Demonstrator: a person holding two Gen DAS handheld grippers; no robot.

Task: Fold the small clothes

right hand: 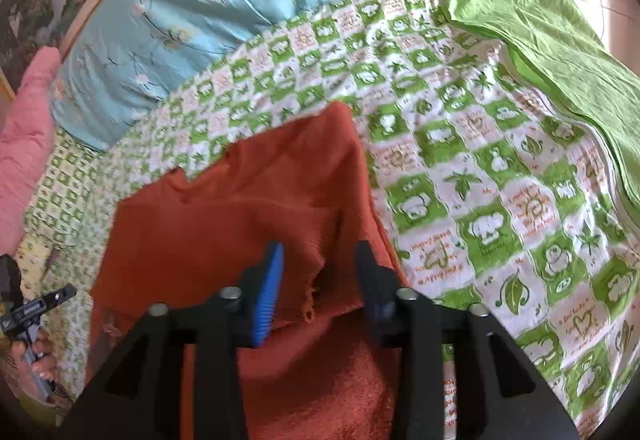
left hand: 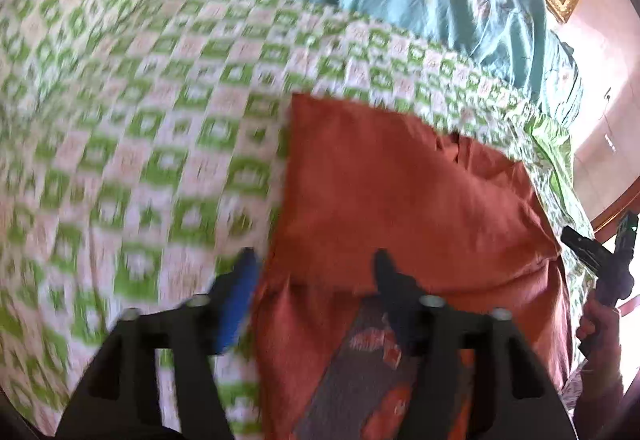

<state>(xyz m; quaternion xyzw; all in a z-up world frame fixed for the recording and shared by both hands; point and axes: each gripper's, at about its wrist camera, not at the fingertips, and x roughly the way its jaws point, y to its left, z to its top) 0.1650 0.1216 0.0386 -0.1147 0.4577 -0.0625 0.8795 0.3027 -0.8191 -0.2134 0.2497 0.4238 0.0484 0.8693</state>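
Setting: a bed under a green-checked sheet (right hand: 460, 144), a blue quilt (right hand: 192, 0) bunched behind.
Garment: a rust-orange top (right hand: 224, 208), knit, lying folded over on the sheet, a frayed hem edge toward the camera.
Left gripper (left hand: 316, 260): jaws parted, holding nothing, over the top's left edge.
Right gripper (right hand: 320, 252): released, the hem loose between its fingers.
Advice: likely smooth the fold flat and square the edges before the next fold.

bedsheet (right hand: 472, 168) print lettering, too blurred to read
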